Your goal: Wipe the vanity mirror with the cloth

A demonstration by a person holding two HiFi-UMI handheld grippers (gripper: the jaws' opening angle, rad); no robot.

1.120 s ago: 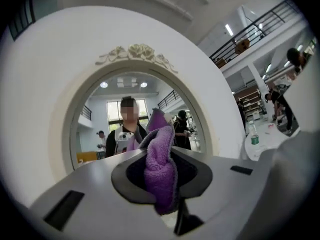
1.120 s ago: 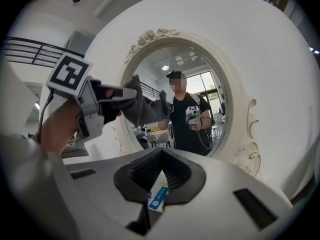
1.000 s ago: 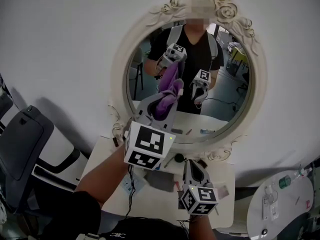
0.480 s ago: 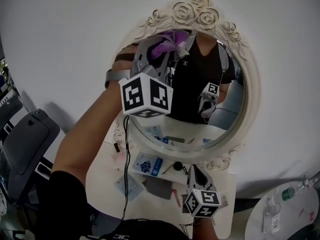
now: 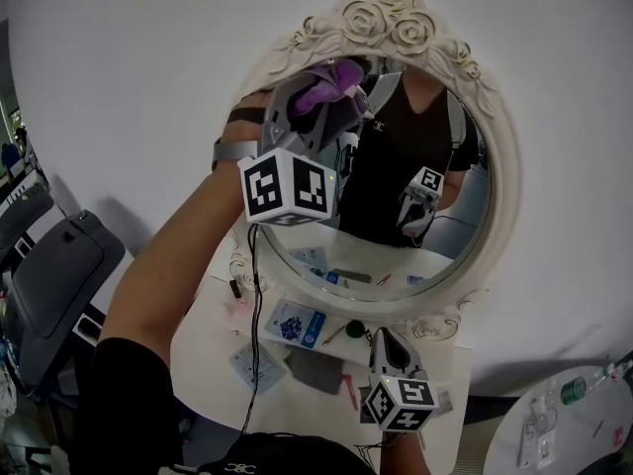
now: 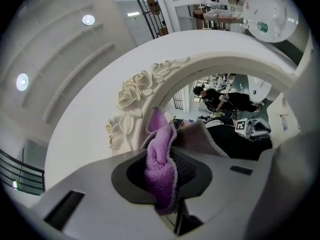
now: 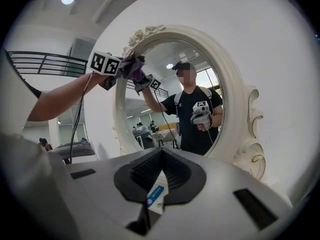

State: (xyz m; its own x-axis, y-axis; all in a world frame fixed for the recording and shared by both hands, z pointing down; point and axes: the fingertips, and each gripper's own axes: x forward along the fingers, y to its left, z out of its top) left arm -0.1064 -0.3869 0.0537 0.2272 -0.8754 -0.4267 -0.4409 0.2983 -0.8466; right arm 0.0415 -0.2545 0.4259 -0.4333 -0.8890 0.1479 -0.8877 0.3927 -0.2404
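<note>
An oval vanity mirror (image 5: 396,216) in a white frame carved with roses (image 5: 391,23) hangs on the wall. My left gripper (image 5: 318,102) is raised to the mirror's upper left, shut on a purple cloth (image 5: 333,77) that presses against the glass just under the frame. In the left gripper view the cloth (image 6: 160,159) bunches between the jaws, beside the carved roses (image 6: 135,89). My right gripper (image 5: 385,340) hangs low over the table, shut and holding nothing. The right gripper view shows the mirror (image 7: 170,99), the cloth (image 7: 131,64) and my raised arm.
Below the mirror a white table (image 5: 203,344) carries a blue-and-white card (image 5: 292,325), papers, a small dark round object (image 5: 353,330) and a red pen (image 5: 349,391). A grey chair (image 5: 49,285) stands at the left. A round white table (image 5: 569,419) is at bottom right.
Over the last second my left gripper carried the cloth from the mirror's middle up to its upper left, then nearly stopped. The right gripper stayed low.
</note>
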